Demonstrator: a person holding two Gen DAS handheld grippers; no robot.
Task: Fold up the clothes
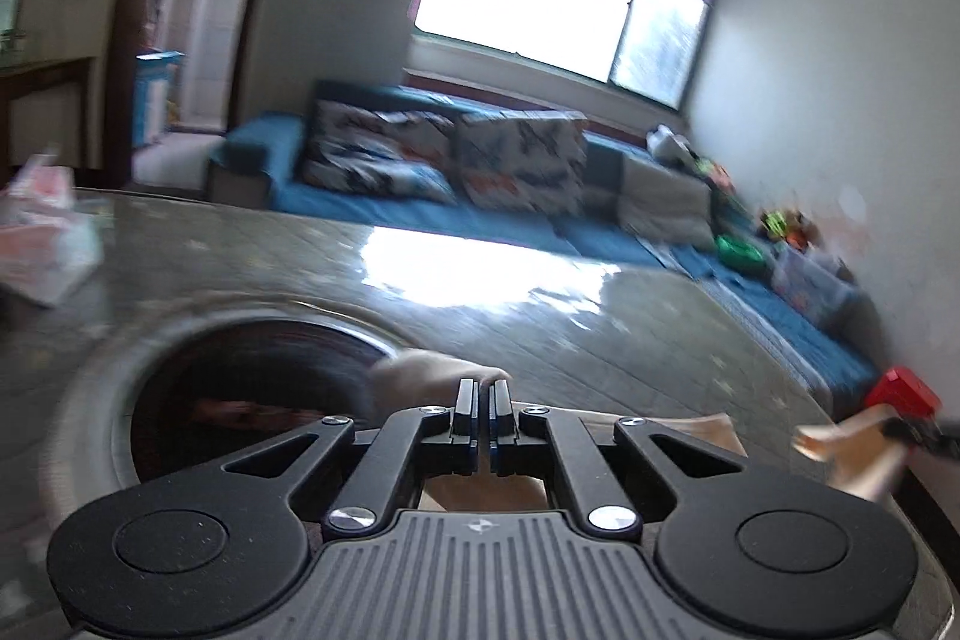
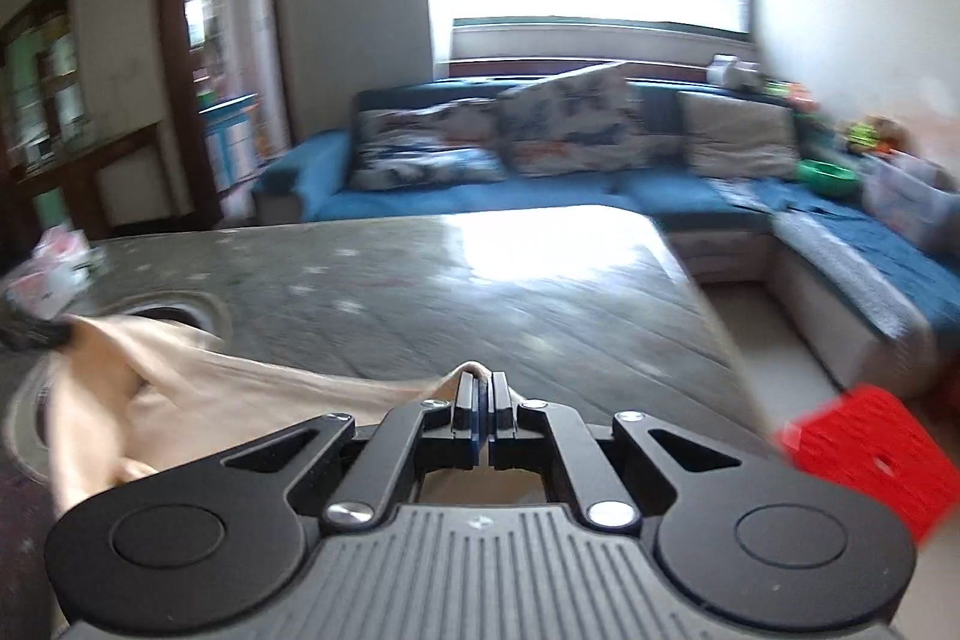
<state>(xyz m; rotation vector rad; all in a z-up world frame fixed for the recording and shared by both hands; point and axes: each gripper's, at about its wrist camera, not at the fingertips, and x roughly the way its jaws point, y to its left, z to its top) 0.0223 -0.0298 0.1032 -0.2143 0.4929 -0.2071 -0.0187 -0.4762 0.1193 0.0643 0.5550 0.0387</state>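
Note:
A cream-coloured garment [image 2: 198, 388] hangs stretched above the grey-green table [image 2: 450, 292]. My right gripper [image 2: 482, 382] is shut on one edge of it; the cloth runs left to the other gripper, seen at the far left edge. In the left wrist view my left gripper [image 1: 483, 391] is shut on a bunched piece of the same garment [image 1: 432, 379], with more cloth showing under the jaws. The right gripper with its end of the cloth [image 1: 840, 451] shows at the right edge there. Both views are motion-blurred.
The table has a round dark recess [image 1: 252, 388] at its left part. A pink-white packet [image 1: 42, 232] lies at the table's far left. A blue corner sofa [image 2: 540, 184] with cushions stands behind. A red stool [image 2: 870, 454] sits right of the table.

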